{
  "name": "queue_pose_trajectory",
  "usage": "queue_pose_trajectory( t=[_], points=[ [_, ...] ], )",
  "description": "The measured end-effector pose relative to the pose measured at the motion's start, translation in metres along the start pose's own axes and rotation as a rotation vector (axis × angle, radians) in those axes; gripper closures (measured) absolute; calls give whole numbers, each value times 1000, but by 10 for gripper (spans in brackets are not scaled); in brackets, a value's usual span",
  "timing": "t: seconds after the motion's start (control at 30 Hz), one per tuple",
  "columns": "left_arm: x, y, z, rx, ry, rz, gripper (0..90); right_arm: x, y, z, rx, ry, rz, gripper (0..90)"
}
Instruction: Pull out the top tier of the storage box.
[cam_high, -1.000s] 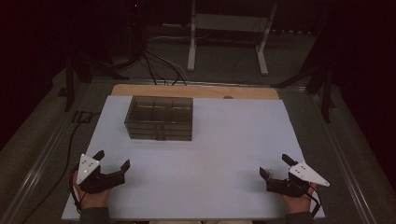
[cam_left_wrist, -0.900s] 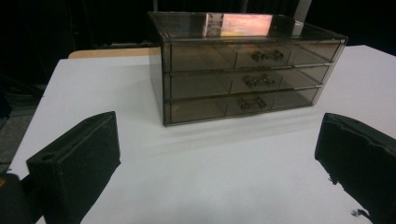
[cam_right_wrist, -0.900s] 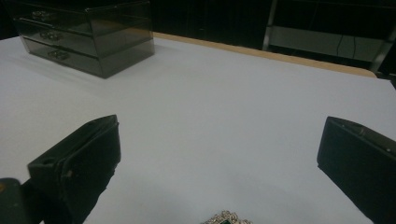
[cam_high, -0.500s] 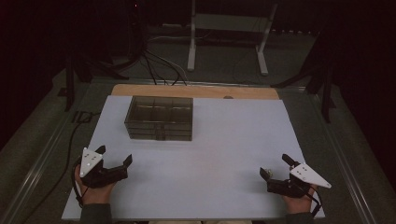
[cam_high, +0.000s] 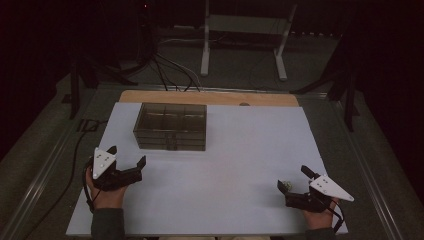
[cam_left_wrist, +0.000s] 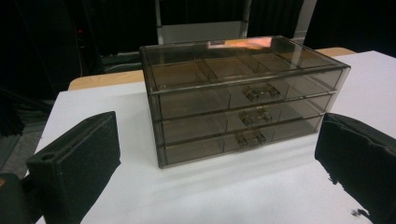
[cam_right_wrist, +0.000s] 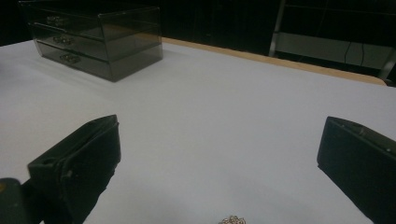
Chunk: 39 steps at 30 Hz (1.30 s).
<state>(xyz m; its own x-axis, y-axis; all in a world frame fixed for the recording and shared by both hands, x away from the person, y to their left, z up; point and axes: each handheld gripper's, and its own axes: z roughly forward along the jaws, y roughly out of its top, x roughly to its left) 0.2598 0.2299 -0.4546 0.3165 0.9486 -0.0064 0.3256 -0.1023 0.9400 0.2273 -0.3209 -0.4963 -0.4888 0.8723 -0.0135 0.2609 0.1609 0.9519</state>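
A: The left hand-held gripper (cam_high: 127, 161) has crept up toward the drawer box (cam_high: 171, 126), jaws wide open.

B: Right hand-held gripper (cam_high: 295, 181), lower right, gapes too, empty, a small trinket (cam_high: 286, 185) between its jaws.

A: Looks tiny, light, fiddly; I'd pinch its middle. Both hands low on the bench (cam_high: 240, 160).

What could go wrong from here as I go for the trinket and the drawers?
The trinket is tiny and flat on the sheet between the right gripper's wide-open jaws; a pinch may miss or push it away. The drawer box looks light and its handles small, so the open left gripper may drag the box.
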Motion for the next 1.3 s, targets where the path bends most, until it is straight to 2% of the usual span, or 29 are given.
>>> queue_pose_trajectory(
  t=[0.23, 0.57, 0.73, 1.1, 1.3],
  points=[
    [-2, 6, 12, 9, 9, 2, 12, 0, 0, 0, -2, -4, 3, 0],
    [-3, 8, 21, 13, 13, -32, 12, 0, 0, 0, 1, -8, 9, 0],
    [-7, 12, 26, 15, 10, -25, 12, -1, 0, -1, -2, -12, 12, 0],
    [-24, 22, 49, 27, 7, 13, 12, -3, 0, -2, -5, -26, 26, 0],
    [-29, 23, 57, 25, 16, 5, 12, -3, 0, -2, -3, -32, 31, 0]
  ],
)
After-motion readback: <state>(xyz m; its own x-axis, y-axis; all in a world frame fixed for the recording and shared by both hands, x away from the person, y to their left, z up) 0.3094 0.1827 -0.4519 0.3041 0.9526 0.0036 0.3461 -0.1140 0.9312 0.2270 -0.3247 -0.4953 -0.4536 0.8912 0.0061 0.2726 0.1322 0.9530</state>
